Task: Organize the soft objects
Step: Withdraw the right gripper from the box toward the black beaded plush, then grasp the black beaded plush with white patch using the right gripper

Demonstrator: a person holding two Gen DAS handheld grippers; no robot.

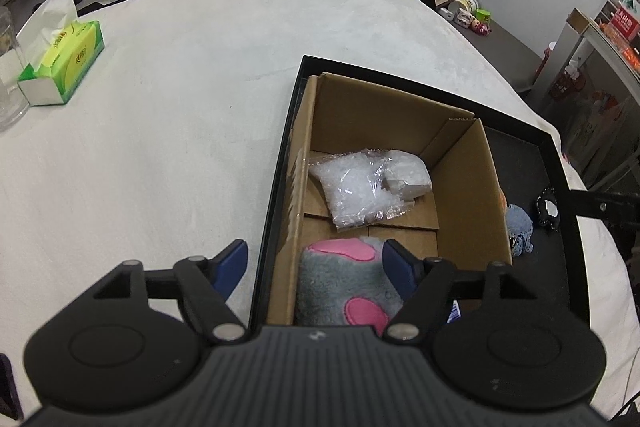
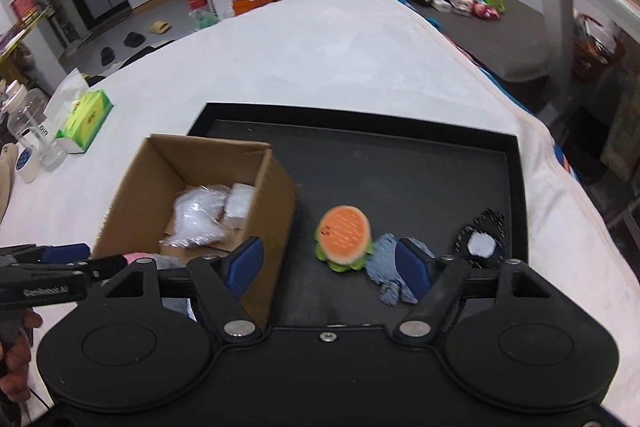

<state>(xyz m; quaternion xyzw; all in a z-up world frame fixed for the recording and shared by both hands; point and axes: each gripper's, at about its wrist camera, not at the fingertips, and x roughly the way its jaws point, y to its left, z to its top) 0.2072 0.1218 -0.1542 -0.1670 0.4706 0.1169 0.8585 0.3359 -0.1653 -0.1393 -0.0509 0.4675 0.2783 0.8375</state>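
Two hand-held grippers, left [image 1: 314, 267] and right [image 2: 328, 263], both have their fingers spread wide, holding nothing. On the white tabletop [image 1: 160, 107] sits a black tray [image 2: 400, 155] with a cardboard box [image 2: 276, 187]; inside lies a gray and pink plush [image 1: 344, 283]. Beside the box on the tray sits a small burger toy [image 2: 344, 235].

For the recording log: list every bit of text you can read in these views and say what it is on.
"GenRobot.AI": white lettering on the arm of the left tongs, seen from the right wrist.
Green tissue box: printed characters, too small and blurred to read.
Red sign on the shelf at right: white lettering, unreadable.
Clear bottle: dark letters on its label, partly cut off, not readable.
Nothing else legible.
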